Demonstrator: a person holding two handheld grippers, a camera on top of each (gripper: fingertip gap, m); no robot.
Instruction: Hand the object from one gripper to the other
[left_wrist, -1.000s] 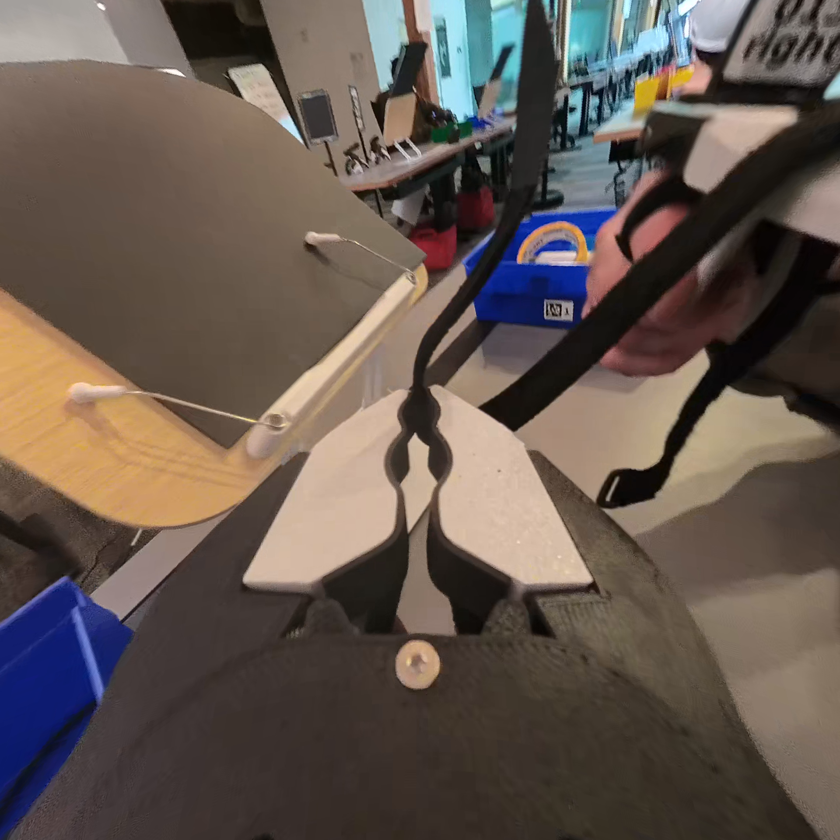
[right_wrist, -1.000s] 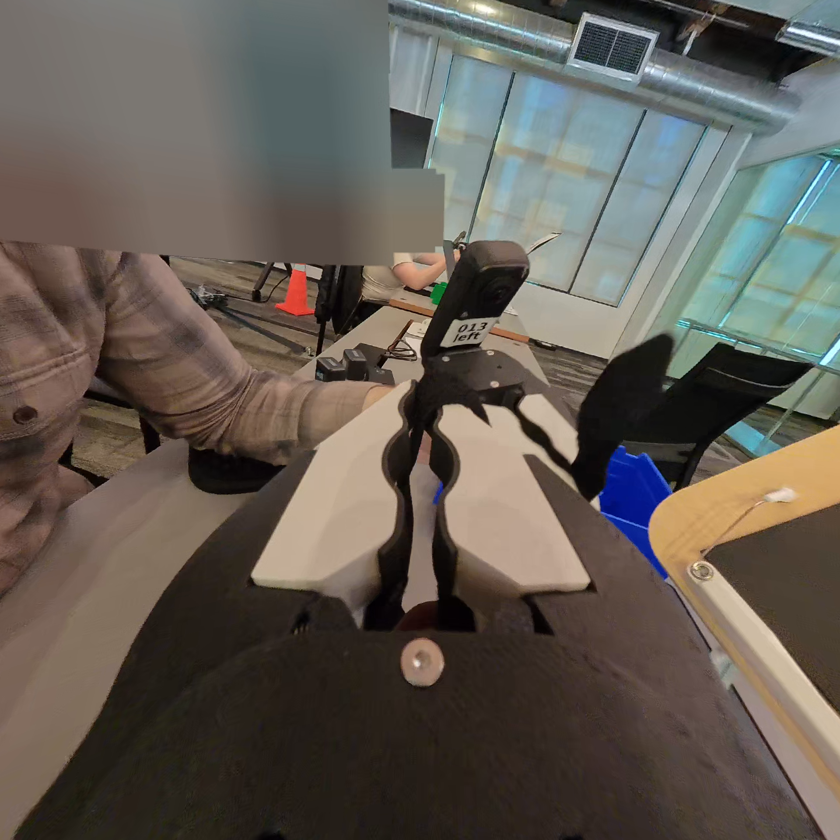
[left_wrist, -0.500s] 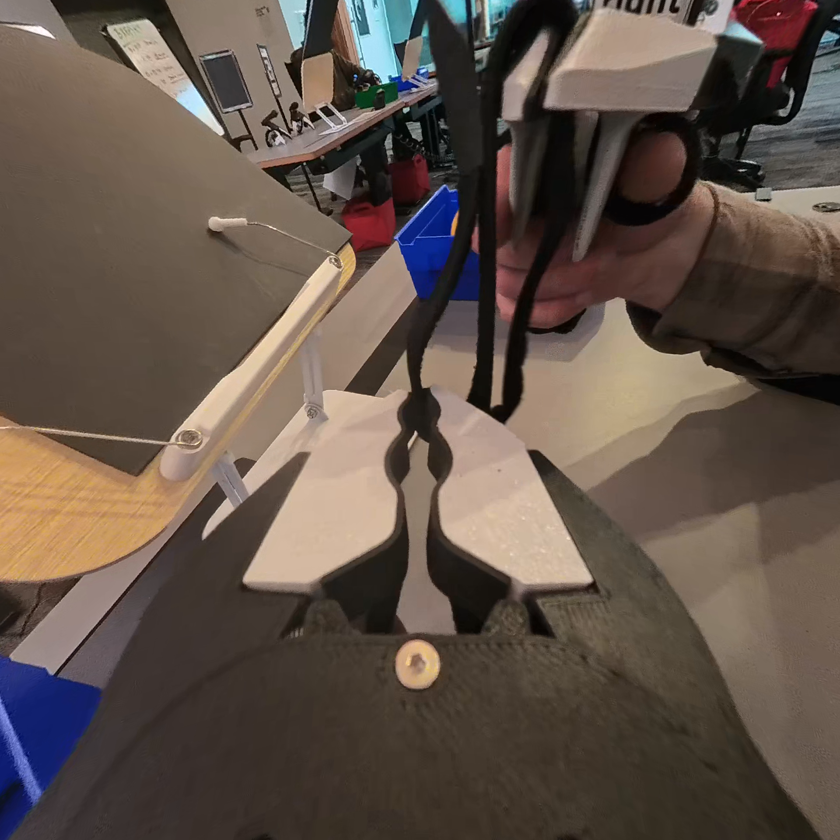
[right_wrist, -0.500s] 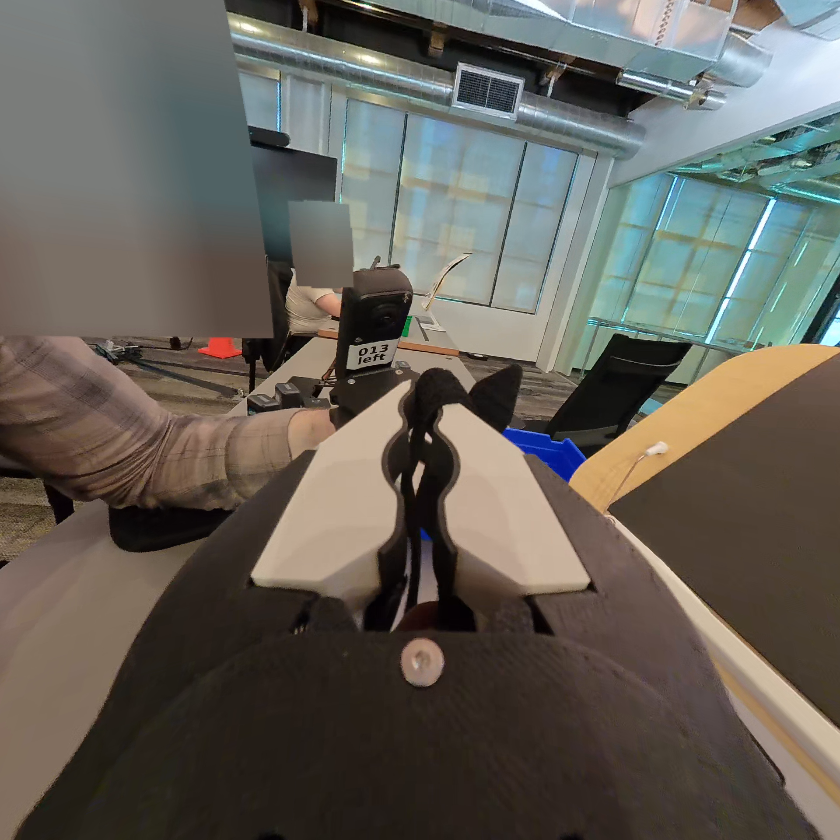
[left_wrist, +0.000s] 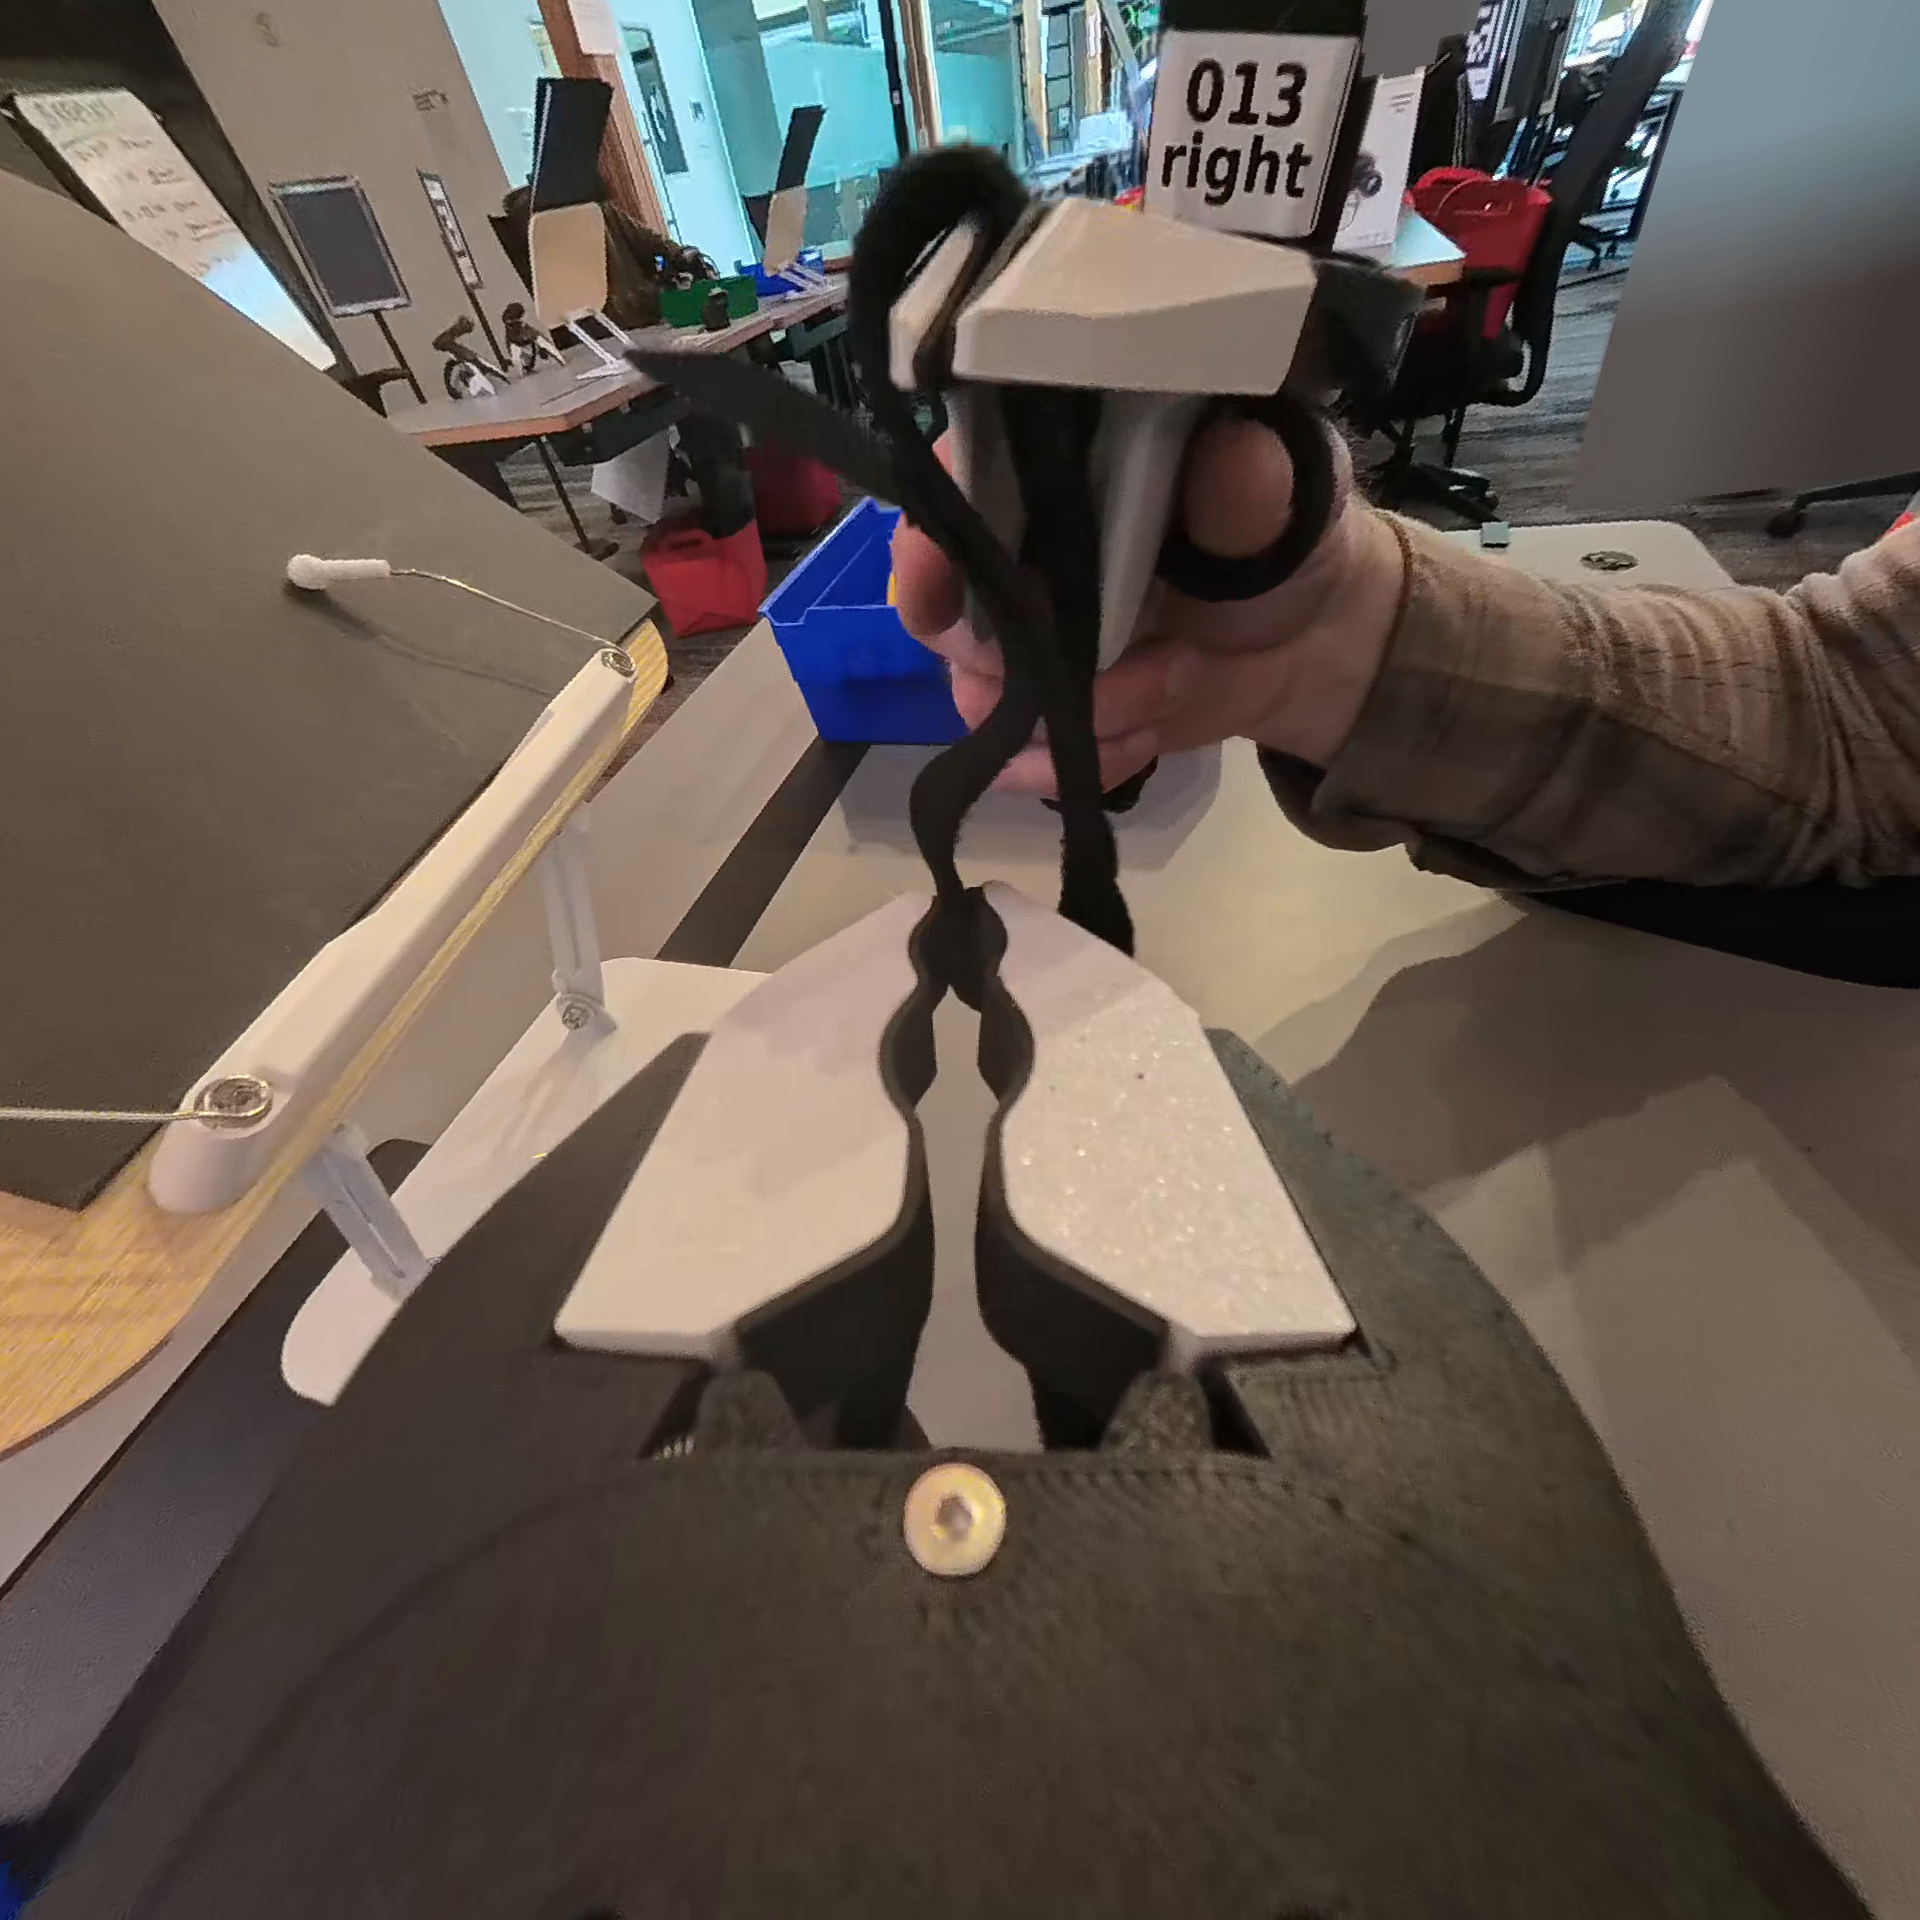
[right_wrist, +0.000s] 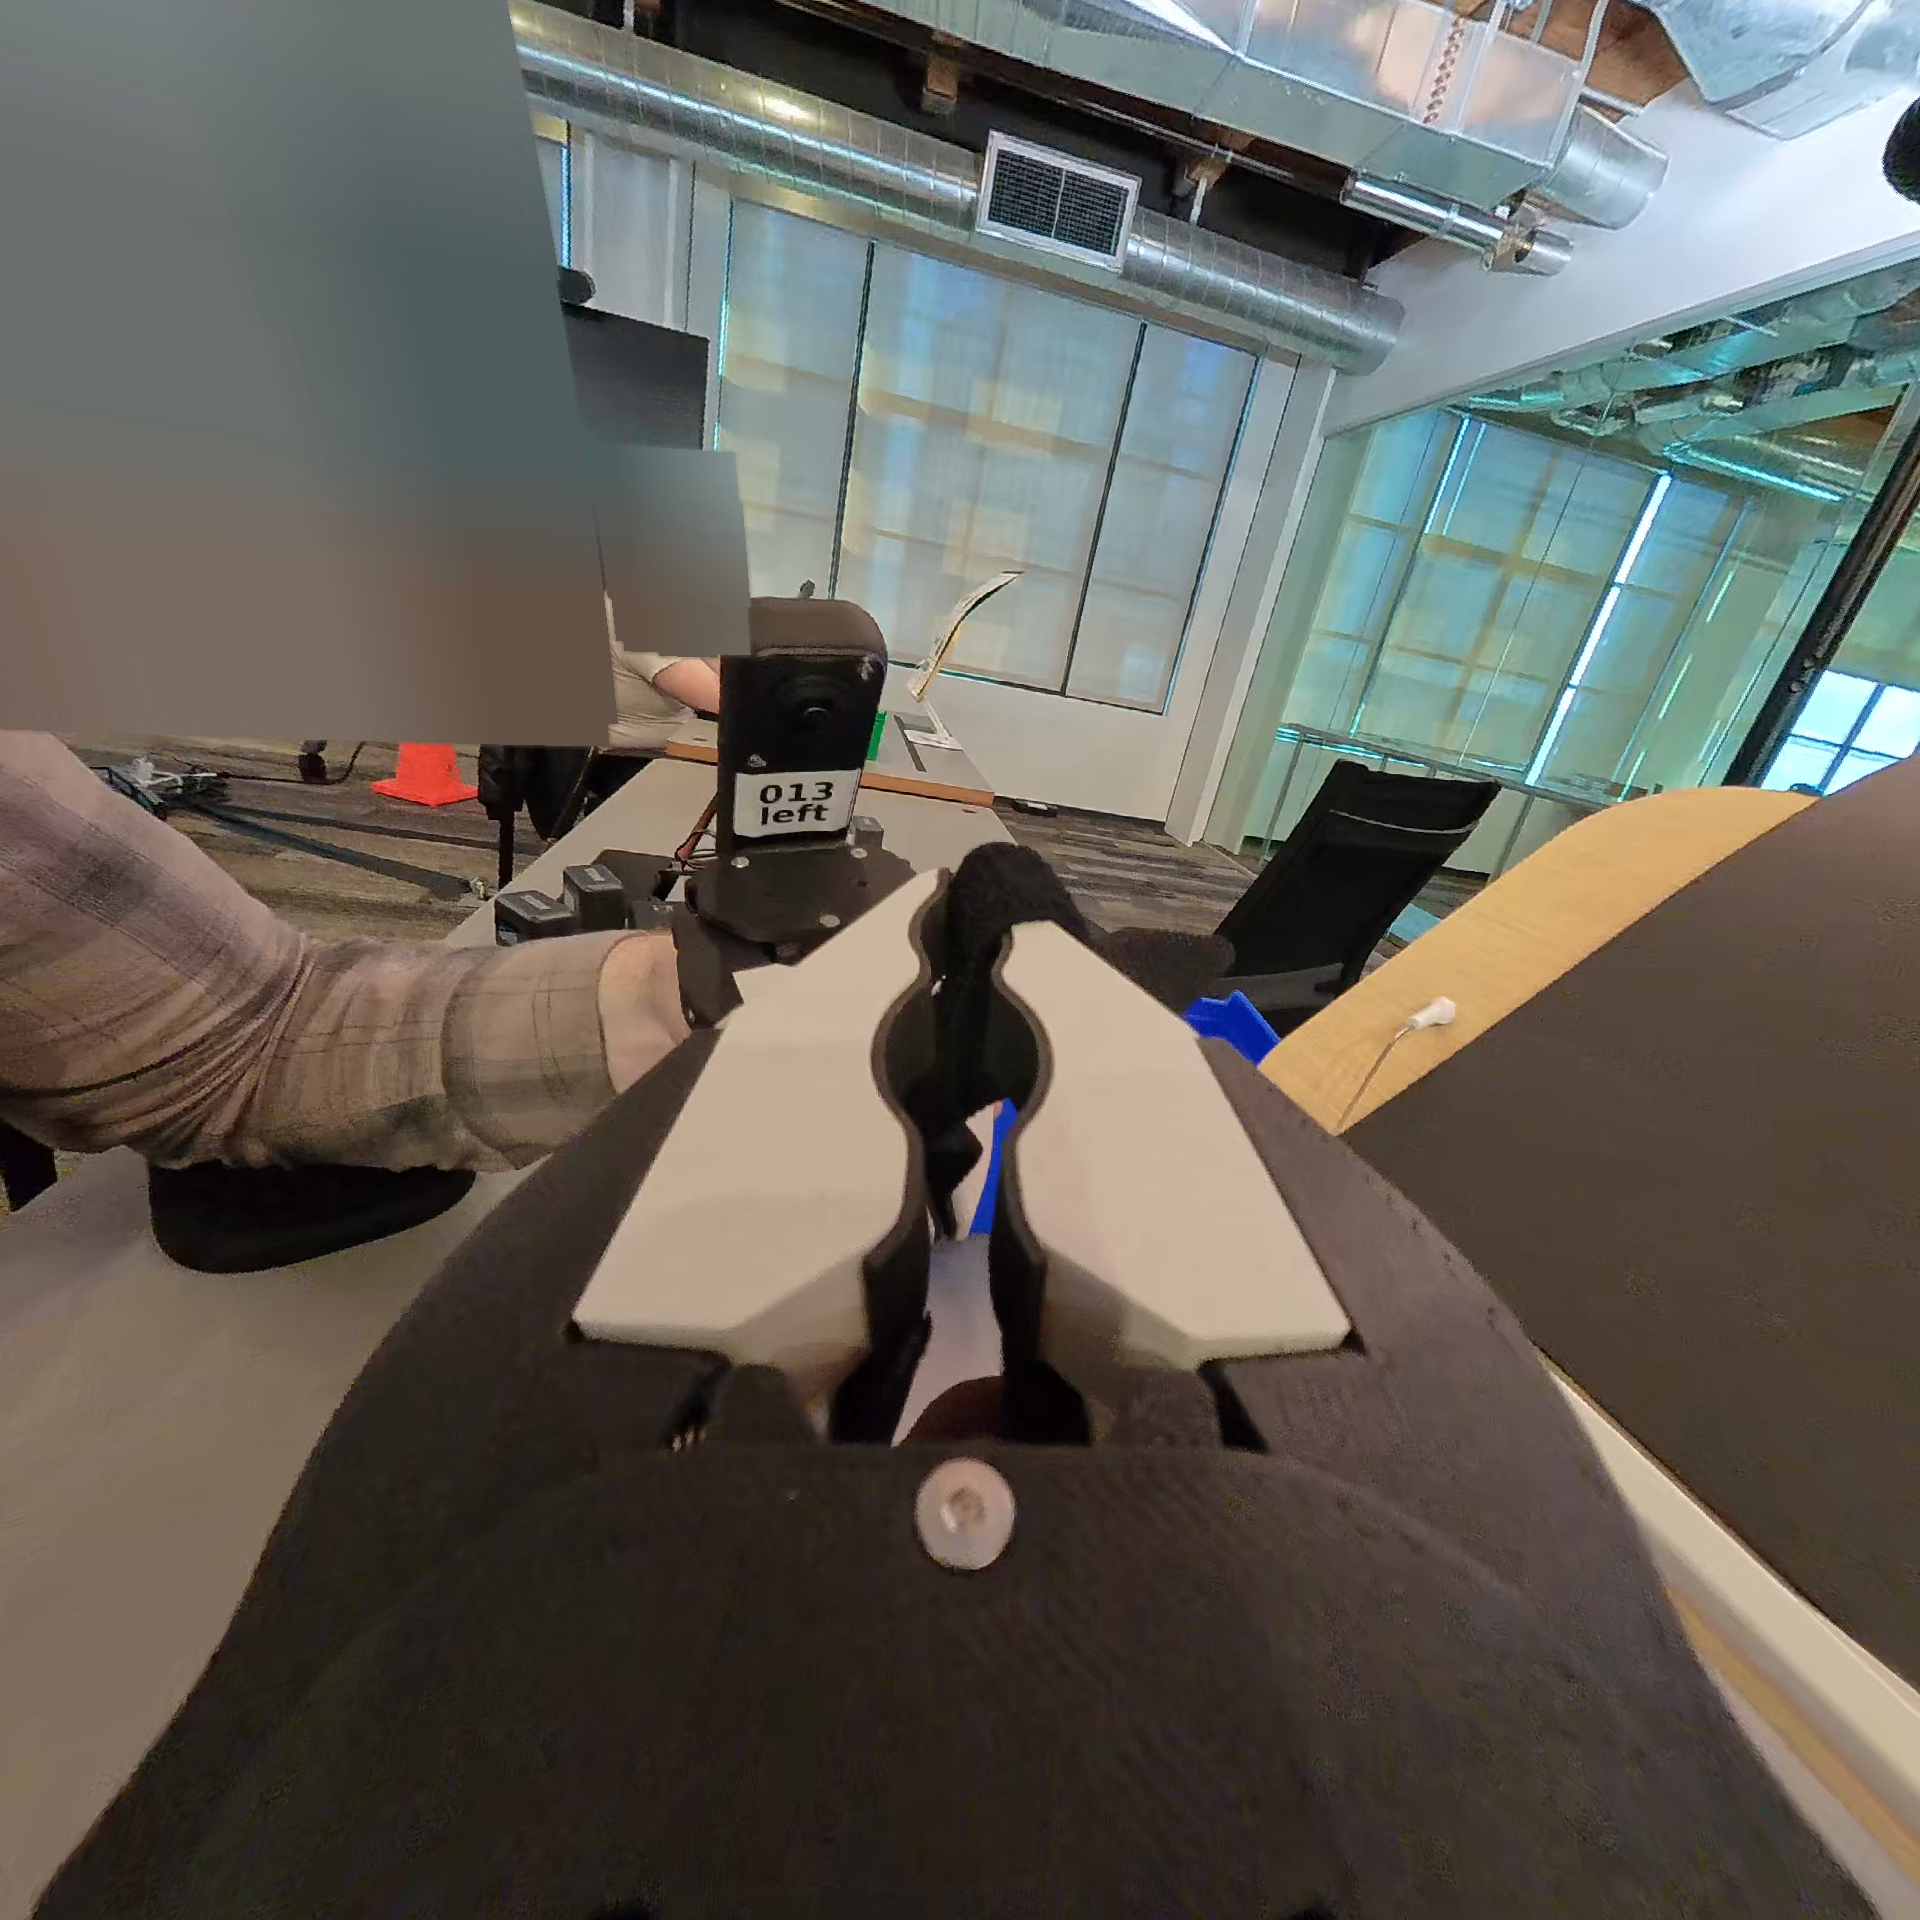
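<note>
Both tongs are gripping the black strap (left_wrist: 982, 665) mid-air above the bench (left_wrist: 1558, 1091). Left tongs (left_wrist: 961, 920), frame centre, are pinching its lower end. Right tongs (left_wrist: 961, 312), upper centre, are clamping the looped top. Strap is running near-vertical between them. Right-view tip contact is partly hidden; the far tail is blurring out.

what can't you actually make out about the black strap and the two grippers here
- Right wrist view: the left gripper's tips, hidden behind the right gripper.
- Left wrist view: the black strap past the left gripper, hidden between its fingers.
- Right wrist view: the strap's hanging lengths, hidden by the gripper body.
- Either view: the strap's full length.
</note>
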